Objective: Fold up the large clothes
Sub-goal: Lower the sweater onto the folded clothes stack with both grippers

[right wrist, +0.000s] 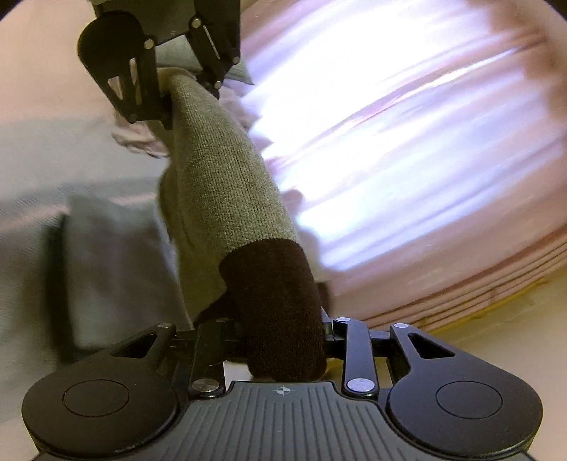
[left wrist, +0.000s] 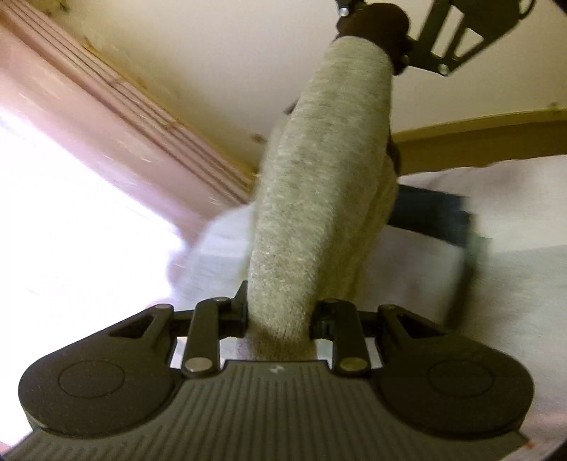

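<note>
Garment: a grey knit sleeve (left wrist: 319, 198) with a dark brown cuff (right wrist: 276, 308), stretched taut in the air between the two tools, above a pale sheet-covered surface (left wrist: 496, 283).

Left hand-held gripper (left wrist: 280, 315): clamped on the grey end of the sleeve; the knit bunches between the fingers and fills the gap. In the right wrist view, this tool (right wrist: 166, 99) appears at upper left, biting the far end of the sleeve.

Right hand-held gripper (right wrist: 283, 340): clamped on the brown cuff, which is wedged thick between its fingers. In the left wrist view, this tool (left wrist: 400, 49) sits at the top of frame, the cuff (left wrist: 375, 21) caught in it.

Sleeve line: runs straight from one tool to the other, grey for most of its length, brown only at the right-hand end. More of the grey knit hangs below the sleeve toward the surface.

Below: a dark blue folded item (left wrist: 432, 212) lies on the pale surface, partly hidden by the sleeve. In the right wrist view, a grey-blue rectangular item (right wrist: 113, 269) lies flat on the surface to the left of the sleeve; whether it is the same piece cannot be told.

Background: pink curtains (right wrist: 407, 142) glowing with daylight, a cream wall (left wrist: 230, 64), a brown board edge (left wrist: 478, 142) behind the surface.

Sharpness: both views are smeared at the edges; the curtains and surface are blurred.
</note>
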